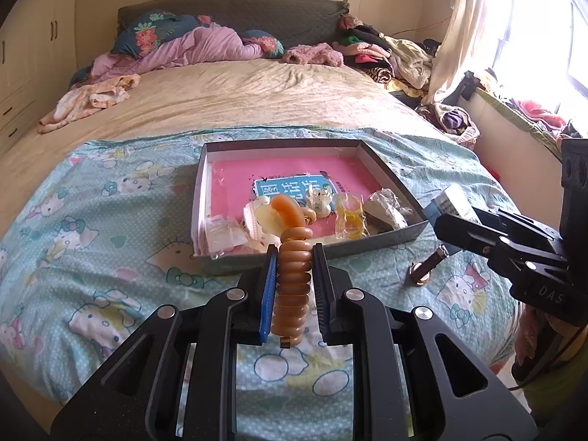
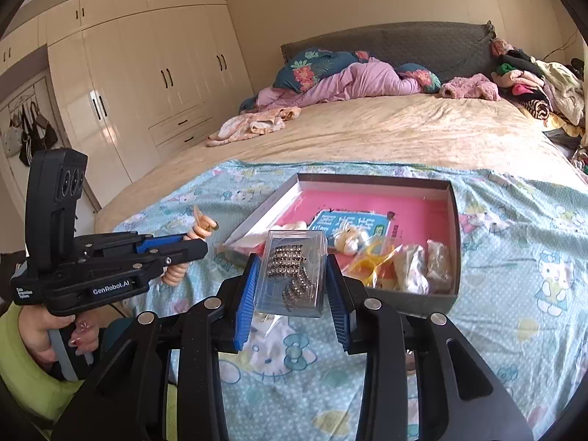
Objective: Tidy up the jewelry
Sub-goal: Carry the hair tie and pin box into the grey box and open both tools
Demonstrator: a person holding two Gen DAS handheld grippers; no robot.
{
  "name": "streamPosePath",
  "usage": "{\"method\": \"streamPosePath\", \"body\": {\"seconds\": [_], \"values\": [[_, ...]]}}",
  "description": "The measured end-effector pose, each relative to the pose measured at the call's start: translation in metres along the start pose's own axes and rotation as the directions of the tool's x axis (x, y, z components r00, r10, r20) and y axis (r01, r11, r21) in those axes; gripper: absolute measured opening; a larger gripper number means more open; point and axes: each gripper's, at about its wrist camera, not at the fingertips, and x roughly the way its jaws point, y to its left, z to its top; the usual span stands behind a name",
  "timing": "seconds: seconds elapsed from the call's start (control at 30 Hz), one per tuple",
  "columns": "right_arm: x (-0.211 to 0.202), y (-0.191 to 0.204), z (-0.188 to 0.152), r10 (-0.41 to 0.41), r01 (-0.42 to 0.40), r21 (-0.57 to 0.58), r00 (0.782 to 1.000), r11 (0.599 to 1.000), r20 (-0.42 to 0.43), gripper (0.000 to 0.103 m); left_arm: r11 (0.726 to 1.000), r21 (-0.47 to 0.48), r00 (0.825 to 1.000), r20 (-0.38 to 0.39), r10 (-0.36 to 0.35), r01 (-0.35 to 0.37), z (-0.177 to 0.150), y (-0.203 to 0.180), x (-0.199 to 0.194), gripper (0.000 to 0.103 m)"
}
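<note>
Nearest to me, my left gripper (image 1: 294,286) is clenched tight on an amber spiral hair tie (image 1: 292,283), its coiled length running along the fingers, pointing toward the box. My right gripper (image 2: 292,283) grips a clear plastic case (image 2: 292,272) of rhinestone pieces between its pads, long side along the fingers. Just beyond both tools, straight ahead on the cartoon-cat bedspread (image 1: 110,220), lies the shallow open box (image 1: 389,174) with a pink lining, its near end already holding small accessories. I judge both items go forward into it; neither hand looks clearly nearer.
</note>
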Motion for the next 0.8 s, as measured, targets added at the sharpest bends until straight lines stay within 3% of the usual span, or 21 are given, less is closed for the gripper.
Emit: {"method": "streamPosePath", "body": {"seconds": [0.33,0.8], "values": [[0.016,-0.025,0.022,-0.027,0.026,0.014,0.999,1.000,0.021,0.034,1.000,0.007,1.000,-0.013,-0.003,0.003,0.021,-0.001,0.026,0.011],[0.053,-0.057,0.033,-0.065,0.066,0.049,0.998,0.997,-0.020,0.034,1.000,0.015,0.998,-0.067,-0.010,0.011,0.037,0.000,0.074,0.011]]}}
